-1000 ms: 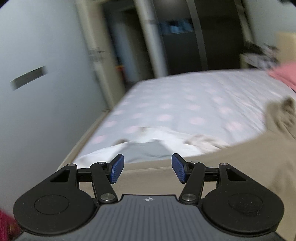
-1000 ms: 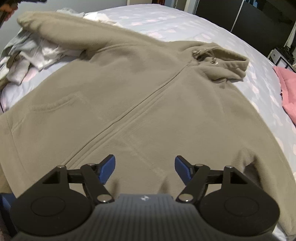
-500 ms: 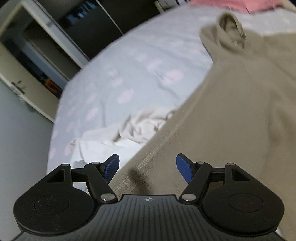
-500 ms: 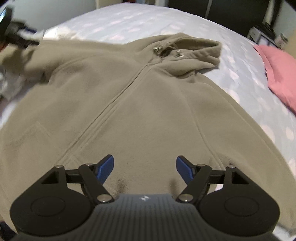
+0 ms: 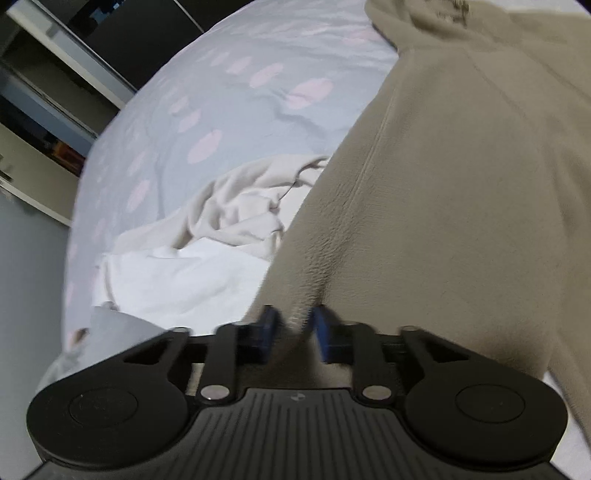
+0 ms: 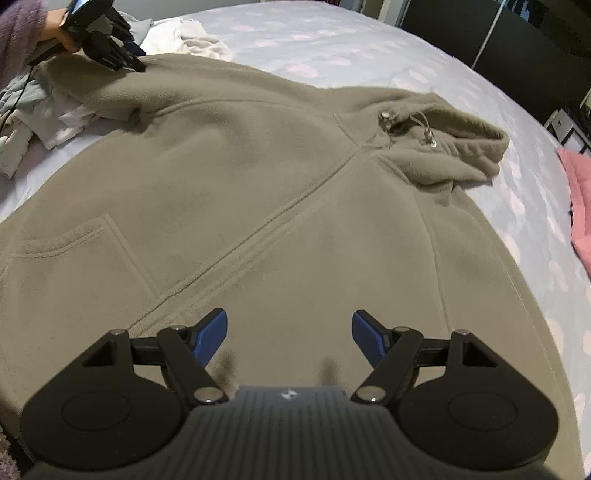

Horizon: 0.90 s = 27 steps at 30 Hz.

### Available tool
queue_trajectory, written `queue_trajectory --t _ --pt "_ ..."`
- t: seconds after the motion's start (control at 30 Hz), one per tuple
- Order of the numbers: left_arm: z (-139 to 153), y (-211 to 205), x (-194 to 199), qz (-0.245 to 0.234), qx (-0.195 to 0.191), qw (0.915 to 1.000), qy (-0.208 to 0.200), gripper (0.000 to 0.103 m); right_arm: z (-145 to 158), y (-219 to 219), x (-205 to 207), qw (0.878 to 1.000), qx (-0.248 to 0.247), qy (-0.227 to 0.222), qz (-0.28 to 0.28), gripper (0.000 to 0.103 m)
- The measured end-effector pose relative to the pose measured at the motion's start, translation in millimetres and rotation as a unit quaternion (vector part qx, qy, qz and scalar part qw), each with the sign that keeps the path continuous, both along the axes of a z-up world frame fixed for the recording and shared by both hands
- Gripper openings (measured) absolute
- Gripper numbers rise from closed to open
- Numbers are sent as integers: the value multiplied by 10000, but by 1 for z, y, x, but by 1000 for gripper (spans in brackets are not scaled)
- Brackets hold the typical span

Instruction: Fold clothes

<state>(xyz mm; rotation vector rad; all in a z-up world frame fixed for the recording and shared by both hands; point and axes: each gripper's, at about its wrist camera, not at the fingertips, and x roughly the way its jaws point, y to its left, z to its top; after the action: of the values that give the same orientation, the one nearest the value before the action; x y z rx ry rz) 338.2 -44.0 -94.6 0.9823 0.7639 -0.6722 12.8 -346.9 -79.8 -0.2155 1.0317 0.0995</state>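
An olive fleece hoodie point(image 6: 258, 184) lies front up and spread out on the bed, zip closed, hood point(image 6: 454, 147) at the far right. In the left wrist view my left gripper point(image 5: 295, 325) is down on the hoodie's sleeve point(image 5: 443, 184). Its jaws are closing, with a raised pinch of fleece between the blue pads. The right wrist view shows that gripper point(image 6: 135, 55) at the sleeve's far left end. My right gripper point(image 6: 289, 332) hovers open just above the hoodie's lower body with nothing between its fingers.
A heap of white and pale grey clothes point(image 5: 221, 229) lies beside the sleeve, seen as the heap point(image 6: 44, 118) at the left. A pink garment point(image 6: 580, 206) lies at the right edge. The sheet point(image 6: 332, 48) has pink spots. A purple-sleeved hand point(image 6: 18, 29) holds the left gripper.
My left gripper has dropped and rolled onto the hoodie sleeve, and its jaws have gone from wide apart to nearly together on a fold of fleece. The right gripper drifted slightly, still open.
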Motion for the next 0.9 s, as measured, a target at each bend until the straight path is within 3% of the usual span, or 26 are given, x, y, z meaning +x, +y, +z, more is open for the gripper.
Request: queue_trajectory --t 0.07,0.27,0.33,0.37,0.53,0.63,0.73,0.9 --pt "7 -3 1 68 4 9998 -188 5 -1 0 -2 10000 -13 16 -24 77" --pt "62 -21 27 618 -495 9924 -938 4 -1 1 -5 9999 -102 -29 -83 77" --pt "68 -30 47 886 -543 9901 -942 4 -1 -1 -4 9998 -127 -57 -148 77" --pt "67 -36 57 1009 -504 9897 -885 4 -1 -3 -3 9997 -127 -66 -180 77" --pt "15 -52 74 1085 432 9919 -506 5 -1 -17 -5 9990 -205 -100 -389 77" --pt "-1 -48 72 1165 456 9910 -471 11 -4 -31 -5 9978 -158 -81 -633 77" --pt "3 -42 64 1097 313 9918 -578 17 -8 -48 -5 9957 -41 -43 -925 77" --pt "36 -45 33 946 -260 9927 -702 35 -1 -79 -7 9885 69 -210 -1493 77"
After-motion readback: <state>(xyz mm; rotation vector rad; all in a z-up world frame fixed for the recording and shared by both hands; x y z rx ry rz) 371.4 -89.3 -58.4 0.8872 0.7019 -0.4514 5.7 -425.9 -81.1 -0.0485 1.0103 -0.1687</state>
